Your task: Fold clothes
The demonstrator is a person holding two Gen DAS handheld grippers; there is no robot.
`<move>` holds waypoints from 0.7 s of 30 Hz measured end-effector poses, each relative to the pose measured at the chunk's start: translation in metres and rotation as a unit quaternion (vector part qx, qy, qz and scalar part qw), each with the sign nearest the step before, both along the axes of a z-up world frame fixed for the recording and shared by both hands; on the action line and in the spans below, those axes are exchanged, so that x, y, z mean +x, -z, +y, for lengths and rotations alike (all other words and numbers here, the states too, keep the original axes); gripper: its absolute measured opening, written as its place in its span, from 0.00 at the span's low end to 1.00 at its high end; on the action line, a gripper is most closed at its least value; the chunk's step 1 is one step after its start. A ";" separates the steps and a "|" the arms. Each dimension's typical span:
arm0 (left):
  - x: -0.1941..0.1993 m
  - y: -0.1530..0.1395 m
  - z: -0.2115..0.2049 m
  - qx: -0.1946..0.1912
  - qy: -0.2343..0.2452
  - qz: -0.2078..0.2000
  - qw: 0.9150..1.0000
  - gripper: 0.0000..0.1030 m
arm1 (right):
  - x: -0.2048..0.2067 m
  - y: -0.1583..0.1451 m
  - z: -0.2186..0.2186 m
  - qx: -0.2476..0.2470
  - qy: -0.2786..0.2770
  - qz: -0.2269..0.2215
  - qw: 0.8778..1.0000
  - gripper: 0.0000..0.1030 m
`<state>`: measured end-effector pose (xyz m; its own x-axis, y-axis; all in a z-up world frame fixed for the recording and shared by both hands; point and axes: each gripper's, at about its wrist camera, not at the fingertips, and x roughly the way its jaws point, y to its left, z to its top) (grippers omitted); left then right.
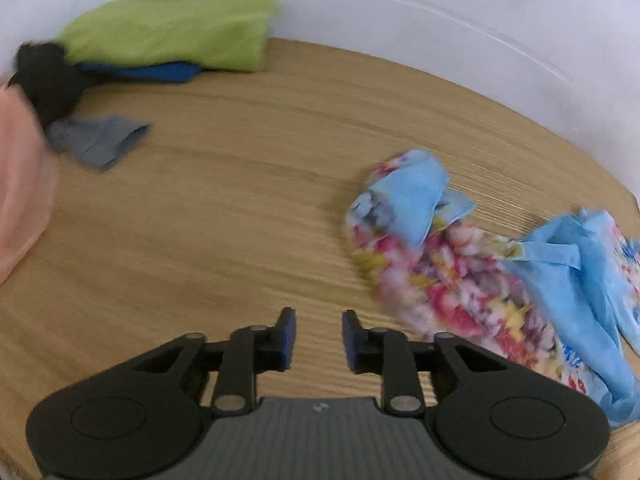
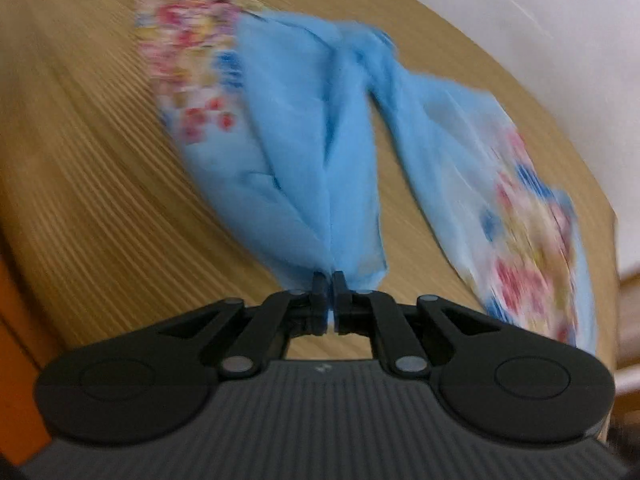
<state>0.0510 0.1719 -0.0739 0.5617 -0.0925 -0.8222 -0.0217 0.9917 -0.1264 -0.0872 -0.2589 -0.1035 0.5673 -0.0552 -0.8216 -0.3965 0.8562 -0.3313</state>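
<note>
My right tool (image 2: 330,280) is pinched tight on a blue fold of the floral garment (image 2: 304,152), which fans out toward twelve o'clock across the wooden bench (image 2: 80,160). My left tool (image 1: 319,336) stands part open with only bare bench between its fingers; the same garment (image 1: 460,272) lies crumpled at its two o'clock. Off at ten o'clock I see a green cloth (image 1: 172,28) over a blue one (image 1: 160,72), and a grey piece (image 1: 100,140) nearer.
</note>
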 end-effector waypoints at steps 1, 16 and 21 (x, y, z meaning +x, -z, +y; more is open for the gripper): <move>0.005 0.000 -0.011 0.005 0.013 -0.002 1.000 0.37 | -0.003 -0.007 -0.003 0.009 0.006 -0.017 1.000 0.15; 0.139 0.061 -0.098 0.119 0.194 -0.005 0.974 0.47 | 0.071 -0.002 0.128 0.135 -0.074 -0.082 0.985 0.55; 0.154 0.056 -0.081 0.055 0.182 0.003 0.982 0.04 | 0.109 0.023 0.157 0.136 -0.044 -0.053 0.988 0.55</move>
<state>0.2046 0.0910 -0.1303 0.5025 -0.1965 -0.8420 0.3370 0.9413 -0.0186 0.0213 -0.1018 -0.1267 0.6443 0.2132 -0.7345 -0.4490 0.8829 -0.1376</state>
